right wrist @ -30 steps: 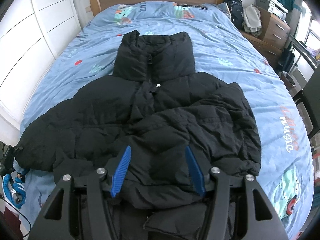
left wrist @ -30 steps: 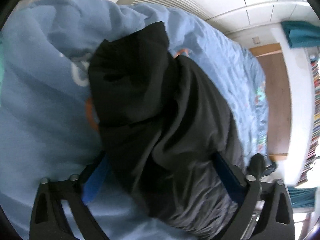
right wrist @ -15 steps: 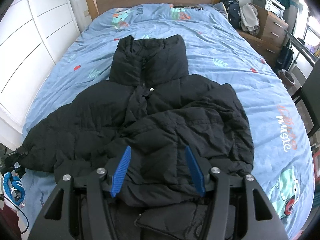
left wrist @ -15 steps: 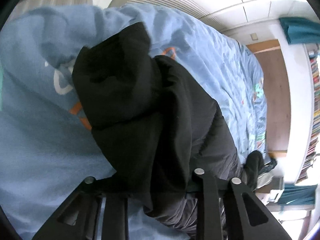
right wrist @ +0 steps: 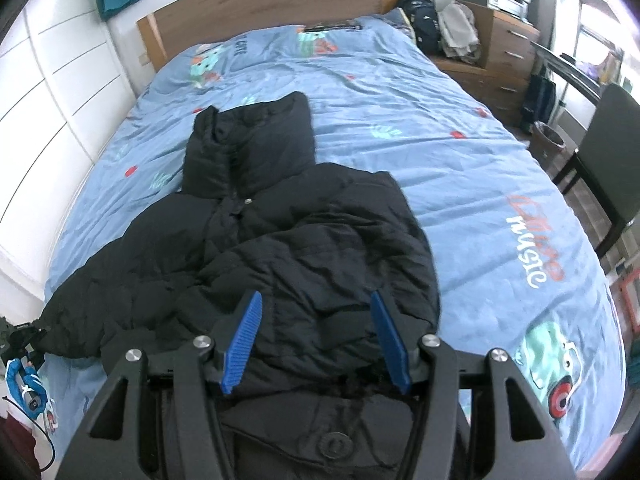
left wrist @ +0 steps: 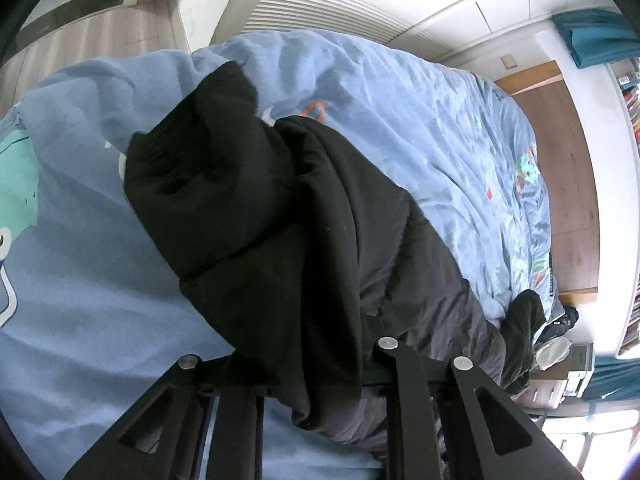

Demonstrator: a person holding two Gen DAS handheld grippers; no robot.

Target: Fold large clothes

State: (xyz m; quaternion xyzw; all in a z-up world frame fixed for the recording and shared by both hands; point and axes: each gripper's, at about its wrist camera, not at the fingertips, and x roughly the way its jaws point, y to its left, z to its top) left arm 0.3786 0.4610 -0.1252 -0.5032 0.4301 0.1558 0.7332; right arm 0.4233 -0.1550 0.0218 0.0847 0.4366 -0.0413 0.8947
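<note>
Meanwhile, on a bed [right wrist: 460,168] dressed in a blue cartoon-print cover, a black padded jacket [right wrist: 280,240] lies front up, hood toward the wooden headboard [right wrist: 264,4], its folding only just under way. The left tool [left wrist: 320,364] has just clenched on a bunch of the jacket's sleeve [left wrist: 224,184]: the dark cloth spills between its jaws and hides the blue pads, and the cuff end hangs past the jaws over the cover. The right tool [right wrist: 316,340] hovers over the jacket's lower body with its blue pads [right wrist: 242,340] standing apart and nothing pinched between them, so it is released. Seen from the right wrist, the sleeve on the right of the picture already seems to lie gathered across the chest, leaving that side with a fairly straight edge, while the other sleeve stretches out toward the bed's left edge, where a blue-handled object [right wrist: 24,384] shows at the frame's rim. By that reading, one side is tucked in at most. Left to do: bring the outstretched sleeve across the body, turn the hood down, and double the trunk over itself. A brown dresser [right wrist: 504,52] piled with bags stands beyond the bed's far corner.
</note>
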